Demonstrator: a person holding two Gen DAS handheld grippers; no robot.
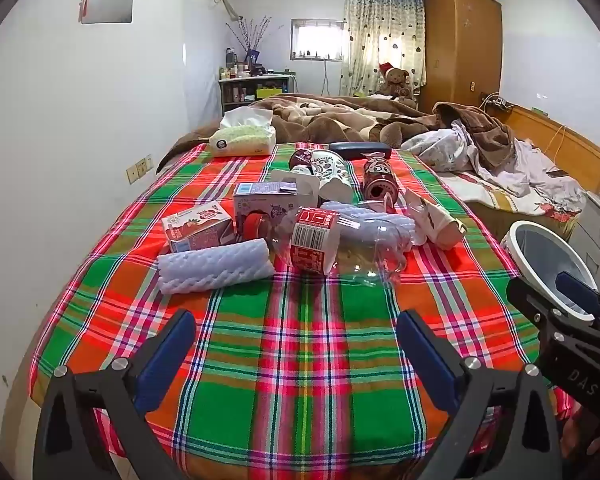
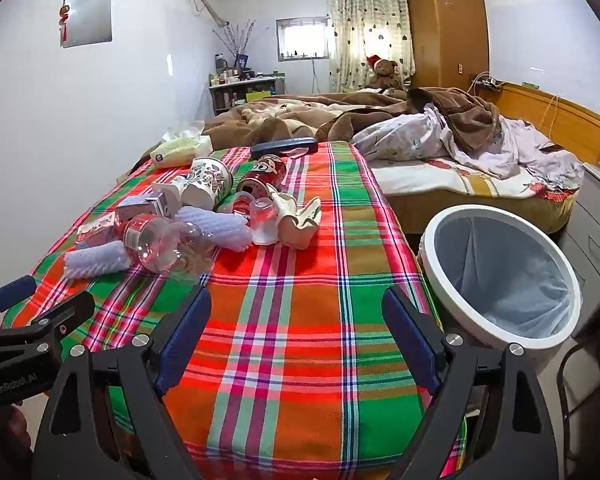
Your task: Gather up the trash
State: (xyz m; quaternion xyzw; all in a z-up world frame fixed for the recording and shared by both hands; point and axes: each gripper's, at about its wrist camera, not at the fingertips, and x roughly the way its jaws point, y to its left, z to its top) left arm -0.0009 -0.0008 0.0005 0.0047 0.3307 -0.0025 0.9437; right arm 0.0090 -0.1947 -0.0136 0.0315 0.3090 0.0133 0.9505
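Observation:
Trash lies in a heap on the plaid-covered table (image 1: 300, 360): a clear plastic bottle with a red label (image 1: 316, 244), white foam sleeves (image 1: 214, 266), a strawberry milk carton (image 1: 198, 226), a purple carton (image 1: 260, 204), a patterned paper cup (image 1: 332, 174), a red can (image 1: 378, 178) and a crumpled cream wrapper (image 1: 436, 220). My left gripper (image 1: 296, 340) is open and empty, short of the heap. My right gripper (image 2: 296, 320) is open and empty over bare cloth. A white bin with a liner (image 2: 500, 272) stands right of the table. The bottle (image 2: 160, 242) also shows in the right wrist view.
A tissue pack (image 1: 244, 138) and a dark case (image 1: 358, 150) lie at the table's far edge. Behind is an unmade bed (image 2: 440, 148) with blankets. Grey drawers (image 2: 596, 216) stand right of the bin. A white wall runs along the left.

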